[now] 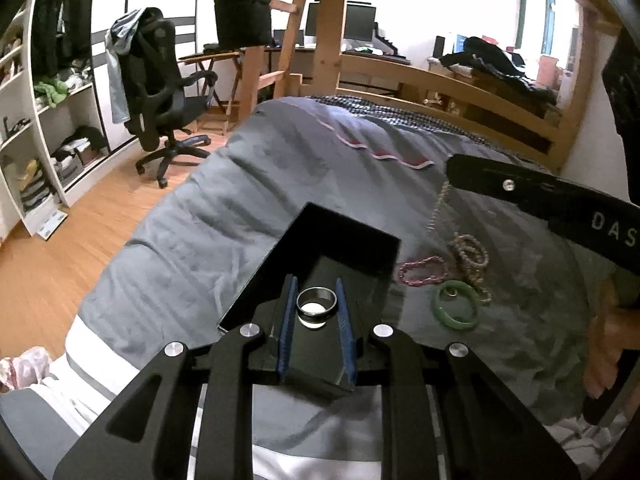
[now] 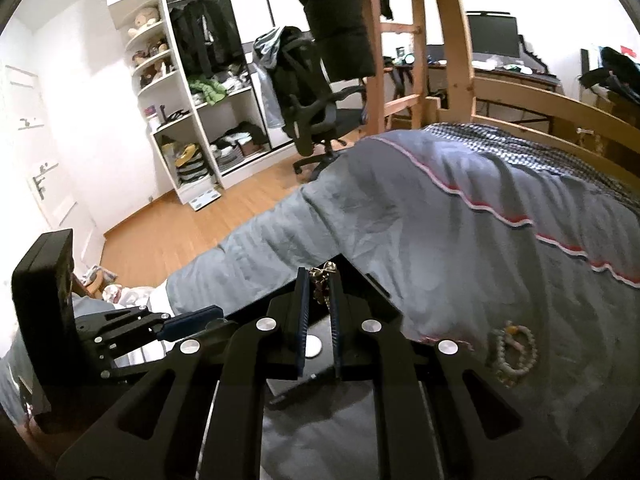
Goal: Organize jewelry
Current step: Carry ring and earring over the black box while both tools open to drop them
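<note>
A black open box (image 1: 320, 240) lies on the grey bed cover. My left gripper (image 1: 317, 300) is shut on a silver metal bangle (image 1: 316, 300) and holds it over the box. My right gripper (image 2: 319, 284) is shut on a gold necklace (image 2: 322, 280) above the same box (image 2: 360, 280); in the left wrist view the chain (image 1: 438, 204) hangs from its finger (image 1: 520, 192). On the cover right of the box lie a pink bead bracelet (image 1: 422, 270), a green jade bangle (image 1: 458, 310) and pearl bead strands (image 1: 472, 256), which also show in the right wrist view (image 2: 512, 352).
The grey cover (image 1: 300, 168) has a red-and-white trim. A wooden bed frame (image 1: 440, 80) runs behind. A black office chair (image 1: 160, 92) and white shelves (image 1: 52, 120) stand on the wood floor to the left.
</note>
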